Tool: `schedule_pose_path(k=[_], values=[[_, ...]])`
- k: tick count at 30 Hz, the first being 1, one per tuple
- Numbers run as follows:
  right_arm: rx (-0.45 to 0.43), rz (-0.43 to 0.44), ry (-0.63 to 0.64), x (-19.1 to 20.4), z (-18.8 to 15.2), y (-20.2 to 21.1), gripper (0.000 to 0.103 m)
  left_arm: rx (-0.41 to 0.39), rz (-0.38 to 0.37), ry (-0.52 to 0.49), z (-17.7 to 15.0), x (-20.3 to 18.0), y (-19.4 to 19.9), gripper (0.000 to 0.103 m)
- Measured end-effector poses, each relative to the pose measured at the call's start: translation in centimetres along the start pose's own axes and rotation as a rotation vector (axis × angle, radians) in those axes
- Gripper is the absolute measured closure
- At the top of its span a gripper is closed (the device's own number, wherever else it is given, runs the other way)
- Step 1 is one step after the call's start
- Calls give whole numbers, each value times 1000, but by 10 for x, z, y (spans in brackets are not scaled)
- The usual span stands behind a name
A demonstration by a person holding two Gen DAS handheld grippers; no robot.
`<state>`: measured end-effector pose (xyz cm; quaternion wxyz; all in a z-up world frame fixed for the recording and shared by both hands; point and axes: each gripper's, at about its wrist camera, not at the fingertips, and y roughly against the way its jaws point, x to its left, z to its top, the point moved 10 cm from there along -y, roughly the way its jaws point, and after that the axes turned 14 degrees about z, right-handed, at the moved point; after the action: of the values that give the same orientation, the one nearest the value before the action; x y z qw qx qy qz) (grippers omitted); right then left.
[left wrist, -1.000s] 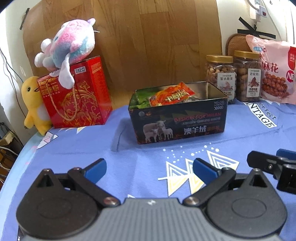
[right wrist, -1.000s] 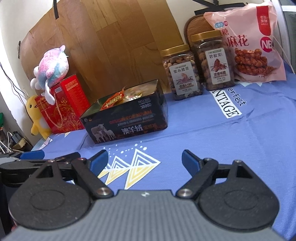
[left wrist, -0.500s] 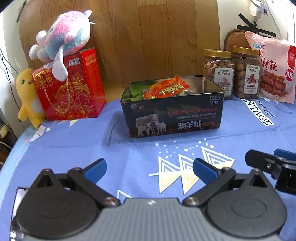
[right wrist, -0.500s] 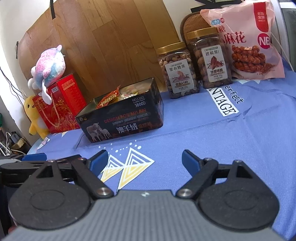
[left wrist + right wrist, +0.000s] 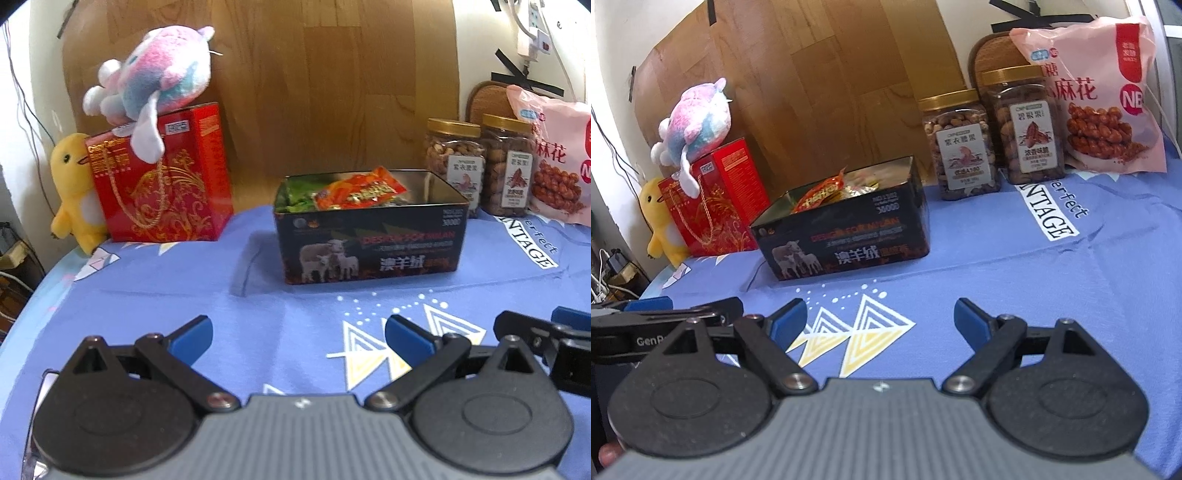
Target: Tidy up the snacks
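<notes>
A black tin box stands in the middle of the blue cloth, holding an orange-red snack packet and green packets. Behind it to the right stand two gold-lidded nut jars and a pink snack bag. My left gripper is open and empty, low over the cloth in front of the tin. My right gripper is open and empty too, just to the right of the left one.
A red gift box with a pink plush toy on top stands at the back left, with a yellow plush duck beside it. A wooden board leans against the wall. The table edge curves down at the left.
Both grippers have drawn back and shifted a little, so the tin and jars sit slightly differently in view. Both stay open and empty.
</notes>
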<state>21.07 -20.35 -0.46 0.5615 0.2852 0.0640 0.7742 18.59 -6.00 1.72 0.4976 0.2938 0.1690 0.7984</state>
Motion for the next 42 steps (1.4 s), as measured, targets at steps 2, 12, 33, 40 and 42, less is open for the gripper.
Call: schedule_pose_path(k=[2, 12, 33, 40, 42], values=[[5, -4, 5, 3, -1, -1, 14, 2, -5, 5, -1, 3, -1, 0], [11, -18, 39, 19, 2, -1, 14, 27, -64, 38, -4, 13, 0, 0], [22, -43, 71, 38, 0, -1, 14, 29, -87, 72, -10, 30, 6, 0], [-5, -48, 92, 46, 7, 4, 14, -23, -52, 74, -4, 38, 14, 0], [1, -58, 89, 45, 4, 2, 14, -32, -37, 66, -5, 40, 13, 0]])
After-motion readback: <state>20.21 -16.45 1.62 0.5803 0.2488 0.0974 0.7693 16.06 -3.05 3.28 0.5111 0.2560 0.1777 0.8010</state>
